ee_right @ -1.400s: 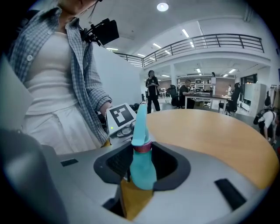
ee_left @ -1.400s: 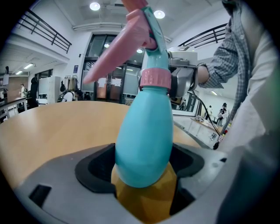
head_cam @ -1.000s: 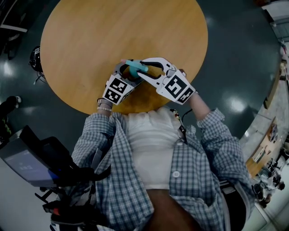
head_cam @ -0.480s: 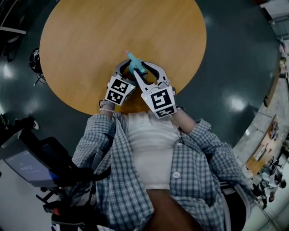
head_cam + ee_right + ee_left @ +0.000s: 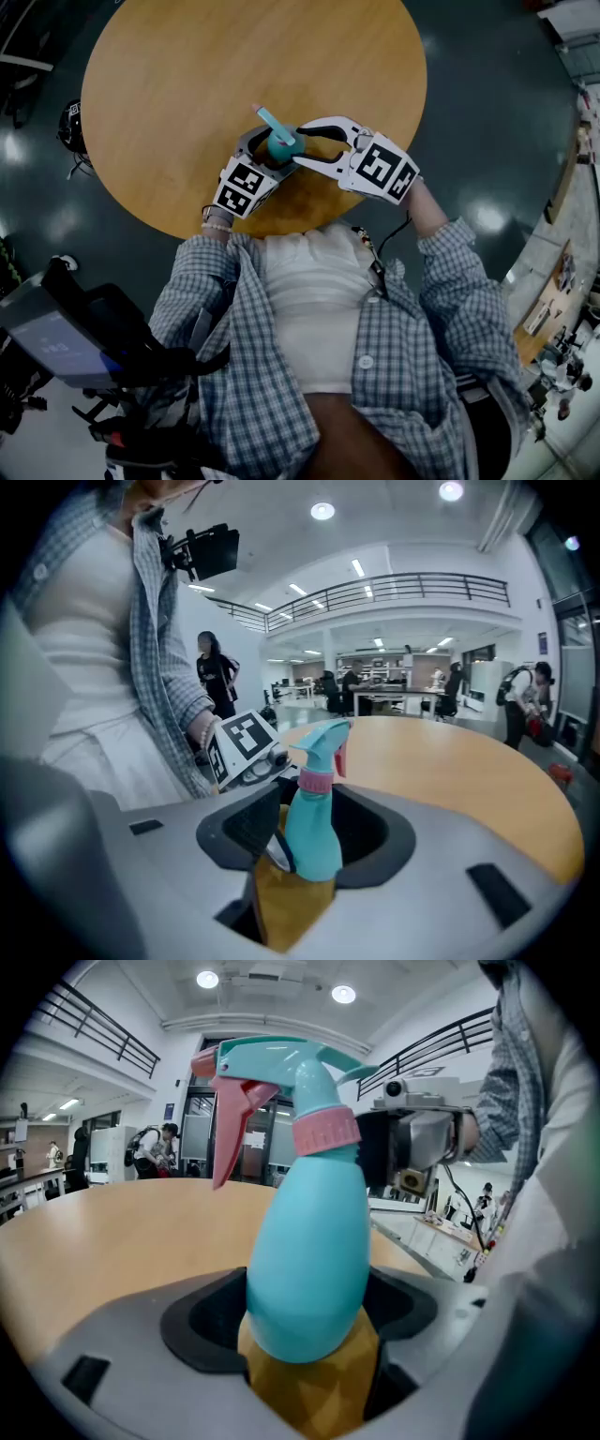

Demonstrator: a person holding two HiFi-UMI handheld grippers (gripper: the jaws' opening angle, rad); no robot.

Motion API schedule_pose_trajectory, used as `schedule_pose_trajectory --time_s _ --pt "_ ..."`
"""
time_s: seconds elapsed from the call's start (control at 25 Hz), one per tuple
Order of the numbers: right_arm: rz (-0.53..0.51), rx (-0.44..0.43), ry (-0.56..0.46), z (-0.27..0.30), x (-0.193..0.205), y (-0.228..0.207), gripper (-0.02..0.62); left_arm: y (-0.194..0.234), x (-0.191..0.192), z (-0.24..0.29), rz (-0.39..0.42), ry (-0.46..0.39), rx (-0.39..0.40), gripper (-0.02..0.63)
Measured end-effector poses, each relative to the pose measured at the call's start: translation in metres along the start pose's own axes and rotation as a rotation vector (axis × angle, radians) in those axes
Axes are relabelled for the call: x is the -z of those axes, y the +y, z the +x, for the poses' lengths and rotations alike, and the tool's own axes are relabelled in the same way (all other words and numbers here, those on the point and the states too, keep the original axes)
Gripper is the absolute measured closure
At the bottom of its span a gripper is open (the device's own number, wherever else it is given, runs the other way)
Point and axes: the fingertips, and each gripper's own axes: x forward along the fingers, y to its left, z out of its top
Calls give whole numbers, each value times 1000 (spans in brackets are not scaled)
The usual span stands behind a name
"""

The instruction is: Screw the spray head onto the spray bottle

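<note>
A teal spray bottle [image 5: 280,143] stands upright above the round wooden table [image 5: 187,84]. Its teal spray head [image 5: 272,1063], with pink collar [image 5: 325,1132] and pink trigger [image 5: 230,1129], sits on the neck, nozzle pointing up-left in the head view. My left gripper [image 5: 262,155] is shut on the bottle's body [image 5: 309,1241]. My right gripper [image 5: 305,142] reaches in from the right, level with the bottle's upper part. Its jaws are opening with the bottle [image 5: 314,832] between them, a gap showing on one side.
The table's near edge [image 5: 234,230] lies just under both grippers, right before the person's checked shirt. Dark floor surrounds the table. A dark machine with a screen [image 5: 56,342] stands at the lower left. People and desks fill the hall behind.
The right gripper turned toward the person while round the spray head, then swung back to the right. The nozzle went from pointing right to pointing up-left. The left gripper stayed put.
</note>
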Motion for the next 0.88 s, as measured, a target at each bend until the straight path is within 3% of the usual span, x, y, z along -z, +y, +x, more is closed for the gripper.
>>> schedule_pose_trajectory --time_s 0.2,0.4,0.52,0.76,0.88 --pt "55 -197 -23 -5 -22 -16 433 -2 -1 1 1 1 5 222" --pt "2 -404 130 0 -12 -14 433 -3 0 1 9 11 13 222" --pt "16 -501 142 7 -18 -6 433 -4 1 1 5 7 14 222" --pt "32 -552 159 17 -15 -4 472 -6 2 0 2 16 16 222" --pt "10 -516 130 15 -16 -3 474 -6 2 0 0 15 16 222"
